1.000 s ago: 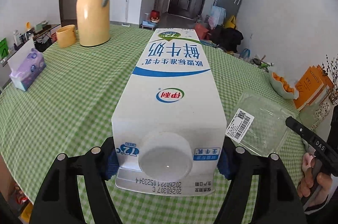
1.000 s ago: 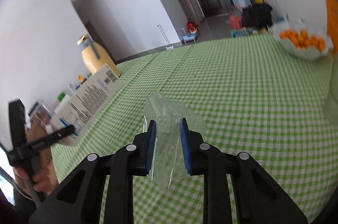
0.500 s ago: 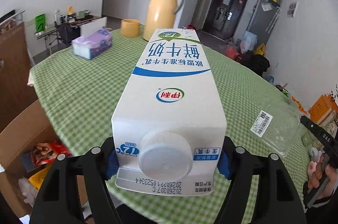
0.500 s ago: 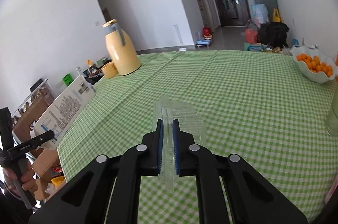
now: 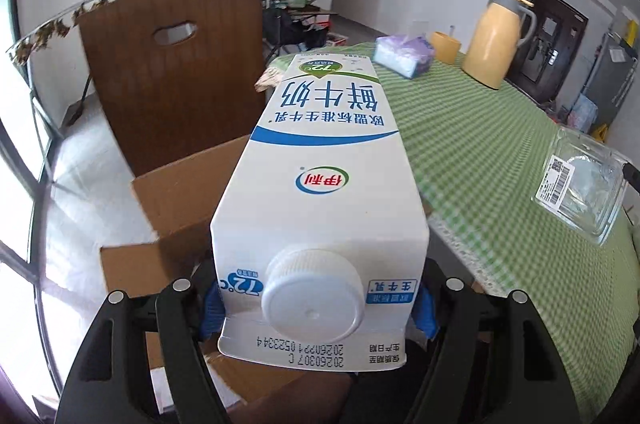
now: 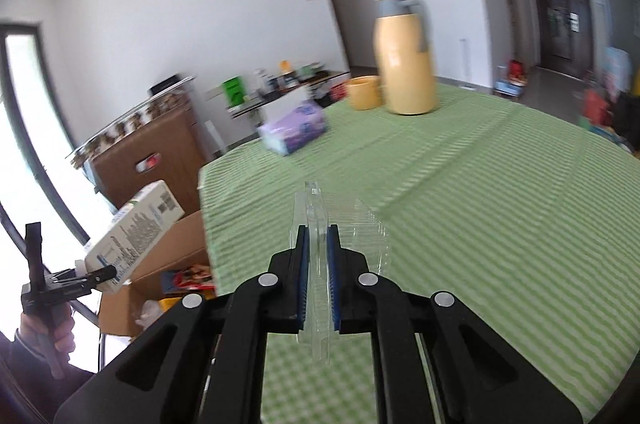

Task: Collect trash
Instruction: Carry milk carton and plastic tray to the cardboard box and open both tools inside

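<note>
Left wrist view: the left claw (image 5: pixel 316 304) is clamped on a white milk carton (image 5: pixel 324 167), its blue pads pressed against both sides of the carton near the capped end at the bottom centre of the frame. The carton runs lengthwise away from the claw toward the upper centre, cap facing the camera. It is held in the air over an open cardboard box (image 5: pixel 176 191) that stands on the floor at lower left, beside the edge of the tabletop (image 5: pixel 480 143) with its green checked cloth. A brown chair (image 5: pixel 172 63) stands behind the box at upper left. Right wrist view: the right claw (image 6: pixel 318 264) is closed narrowly on a clear plastic container (image 6: pixel 344 236), gripping its thin flattened rim edge-on at the centre of the frame; the bulk of the container bulges to the right of the pads, above the tabletop. The same container appears at the right edge of the left wrist view, with a barcode label. A yellow jug (image 6: pixel 404 51), a yellow cup (image 6: pixel 364 91) and a purple tissue pack (image 6: pixel 294 127) stand on the far tabletop, upper centre.
</note>
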A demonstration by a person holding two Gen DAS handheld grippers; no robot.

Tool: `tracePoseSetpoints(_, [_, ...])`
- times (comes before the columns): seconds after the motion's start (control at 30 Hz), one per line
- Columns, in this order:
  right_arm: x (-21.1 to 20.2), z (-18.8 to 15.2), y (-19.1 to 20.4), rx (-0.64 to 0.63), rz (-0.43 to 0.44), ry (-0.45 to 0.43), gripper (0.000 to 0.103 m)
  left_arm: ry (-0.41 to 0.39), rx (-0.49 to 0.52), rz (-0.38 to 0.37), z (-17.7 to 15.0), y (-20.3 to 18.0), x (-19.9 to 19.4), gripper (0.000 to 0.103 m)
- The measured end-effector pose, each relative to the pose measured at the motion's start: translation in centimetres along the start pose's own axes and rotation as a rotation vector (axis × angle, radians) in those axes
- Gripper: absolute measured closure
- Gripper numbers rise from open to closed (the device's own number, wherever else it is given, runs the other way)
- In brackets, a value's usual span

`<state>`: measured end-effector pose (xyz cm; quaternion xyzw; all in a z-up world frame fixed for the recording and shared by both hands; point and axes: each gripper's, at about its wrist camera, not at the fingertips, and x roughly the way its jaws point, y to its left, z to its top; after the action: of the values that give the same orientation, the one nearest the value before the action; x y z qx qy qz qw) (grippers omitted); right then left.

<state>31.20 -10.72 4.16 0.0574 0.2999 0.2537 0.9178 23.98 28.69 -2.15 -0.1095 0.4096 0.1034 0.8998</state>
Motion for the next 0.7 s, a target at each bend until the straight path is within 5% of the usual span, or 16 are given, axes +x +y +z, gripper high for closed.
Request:
tracePoseSetpoints(0.2, [7.3,2.2,9.0,-0.153,0.174,0.088,0.094,0.132,-0.11,0.096,-4.9,6.3,-1.9,0.033])
tracePoseSetpoints(0.37, [13.4,2.2,15.2,-0.224,0.277,0.181,0.094,0.308,-0.26,0.077,-8.0,9.3,-2.3,0.033])
tracePoseSetpoints(0.5, [17.9,1.3,18.8,-0.274,0.306,0.268,0.094,0.353,-0.312,0.097,-7.5,10.5,-2.7,0.032])
tracePoseSetpoints(0.7, [23.0,-0.5,20.9,-0.341,0.283,0.417,0.093,0.381,-0.295,0.117,-2.3,10.2,0.3,0.031])
